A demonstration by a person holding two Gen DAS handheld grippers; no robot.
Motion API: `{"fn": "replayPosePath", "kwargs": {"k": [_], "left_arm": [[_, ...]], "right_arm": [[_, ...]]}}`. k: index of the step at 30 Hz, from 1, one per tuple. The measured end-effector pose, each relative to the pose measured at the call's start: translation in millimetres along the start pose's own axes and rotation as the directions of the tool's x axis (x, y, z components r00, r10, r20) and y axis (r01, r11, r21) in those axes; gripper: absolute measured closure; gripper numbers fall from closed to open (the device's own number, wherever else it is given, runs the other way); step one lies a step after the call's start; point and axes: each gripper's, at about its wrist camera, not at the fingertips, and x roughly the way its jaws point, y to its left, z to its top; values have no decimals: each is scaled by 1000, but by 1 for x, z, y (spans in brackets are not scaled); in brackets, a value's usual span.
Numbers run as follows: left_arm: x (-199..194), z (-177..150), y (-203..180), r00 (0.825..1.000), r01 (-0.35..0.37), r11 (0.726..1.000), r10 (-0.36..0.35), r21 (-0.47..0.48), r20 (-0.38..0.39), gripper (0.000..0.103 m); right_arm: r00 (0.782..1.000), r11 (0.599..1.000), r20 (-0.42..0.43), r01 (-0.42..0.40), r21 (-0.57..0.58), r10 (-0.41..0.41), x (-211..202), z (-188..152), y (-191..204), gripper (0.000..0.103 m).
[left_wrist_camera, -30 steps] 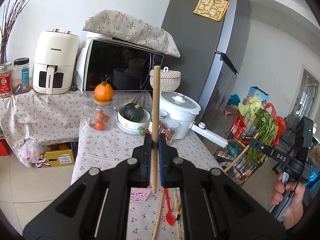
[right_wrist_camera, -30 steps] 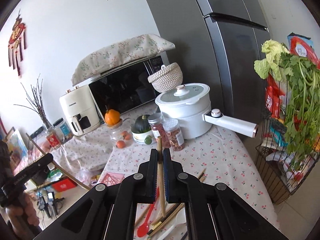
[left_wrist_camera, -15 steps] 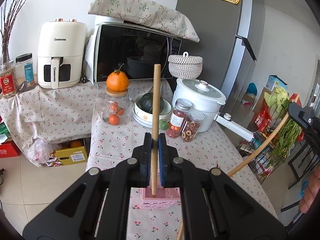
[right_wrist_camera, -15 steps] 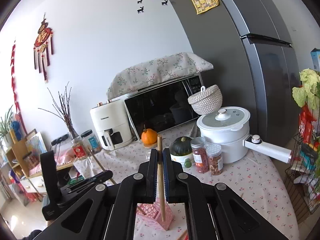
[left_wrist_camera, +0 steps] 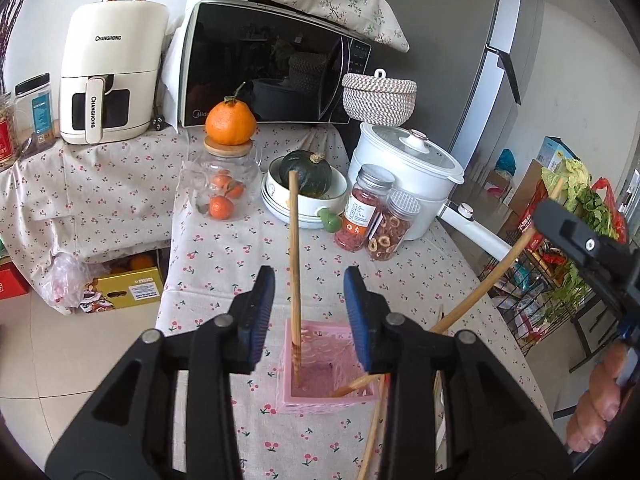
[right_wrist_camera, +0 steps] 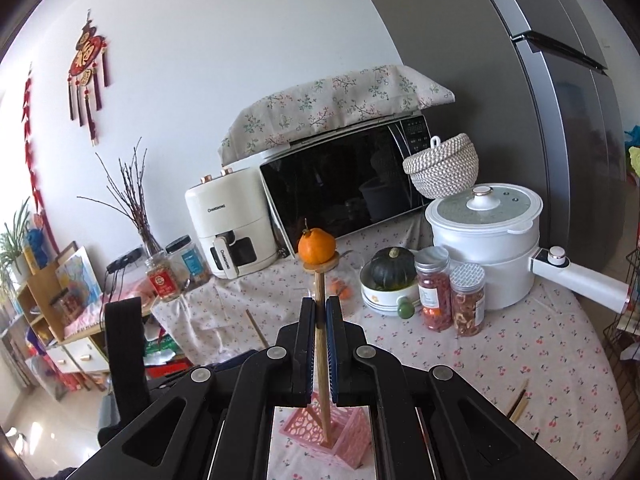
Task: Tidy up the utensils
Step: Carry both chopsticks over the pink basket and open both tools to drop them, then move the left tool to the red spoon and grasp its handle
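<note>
Now left tongs (left_wrist_camera: 308,312) wide apart, holding nothing. One chopstick (left_wrist_camera: 294,276) stands alone in pink holder (left_wrist_camera: 320,402) on table (left_wrist_camera: 224,248). Right tongs (right_wrist_camera: 320,316) squeeze other chopstick (right_wrist_camera: 322,364), tip in holder. Sticks look light, stiff, smooth; pinch near middle.

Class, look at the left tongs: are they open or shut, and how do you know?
Open. The left tongs stand spread, with a clear gap on both sides of the wooden stick, whose lower end is inside the pink basket.
</note>
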Motion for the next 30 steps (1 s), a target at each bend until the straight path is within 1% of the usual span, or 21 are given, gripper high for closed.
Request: {"fn": "replayPosePath", "kwargs": {"k": [3, 6, 8, 9, 10, 11, 12, 13, 15, 17, 21, 23, 26, 28, 30], "left_arm": [[-6, 2, 1, 1000, 0, 1000, 0, -4, 9, 58], [-9, 1, 2, 1000, -14, 1000, 14, -9, 2, 47], [-9, -2, 3, 1000, -21, 1000, 21, -11, -14, 33], [-9, -3, 4, 999, -22, 1000, 22, -16, -24, 29], [-10, -4, 4, 999, -21, 1000, 20, -21, -39, 23], [-10, -6, 4, 998, -18, 999, 16, -28, -60, 19], [-11, -8, 5, 997, -14, 999, 11, -33, -82, 18], [-12, -11, 4, 995, -13, 999, 9, -36, -100, 17], [-15, -18, 2, 992, -23, 999, 19, -26, -128, 14], [-16, -25, -1, 988, -34, 999, 32, -11, -153, 7], [-12, -37, -8, 977, -30, 999, 34, 22, -210, 6], [-7, -43, -10, 968, -32, 999, 40, 36, -246, 5], [3, -53, -11, 948, -34, 999, 41, 28, -314, 5], [11, -60, -12, 929, -38, 999, 41, 17, -368, 5], [17, -68, -14, 909, -45, 999, 47, 15, -413, 5]], "right_arm": [[999, 1000, -47, 10, 27, -9, 17, -7, -9, 98], [996, 999, -85, 25, 27, -22, 31, -12, -16, 97], [994, 999, -110, 29, 40, -24, 39, -16, -21, 96], [993, 998, -118, 32, 53, -26, 41, -17, -24, 86], [992, 997, -124, 38, 65, -30, 42, -17, -27, 78], [992, 996, -126, 42, 80, -31, 42, -16, -30, 57], [993, 995, -118, 38, 97, -26, 39, -15, -32, 40], [995, 993, -101, 28, 114, -17, 34, -14, -35, 36], [996, 992, -92, 28, 127, -16, 27, -11, -39, 32], [993, 990, -111, 55, 131, -40, 23, -8, -43, 27], [984, 979, -156, 115, 166, -89, 13, -12, -61, 17], [975, 971, -191, 151, 184, -115, 8, -17, -73, 16], [957, 959, -250, 202, 198, -149, 3, -26, -88, 14], [942, 954, -288, 234, 187, -174, 0, -33, -97, 13], [921, 949, -327, 273, 158, -211, -1, -41, -105, 13]]}}
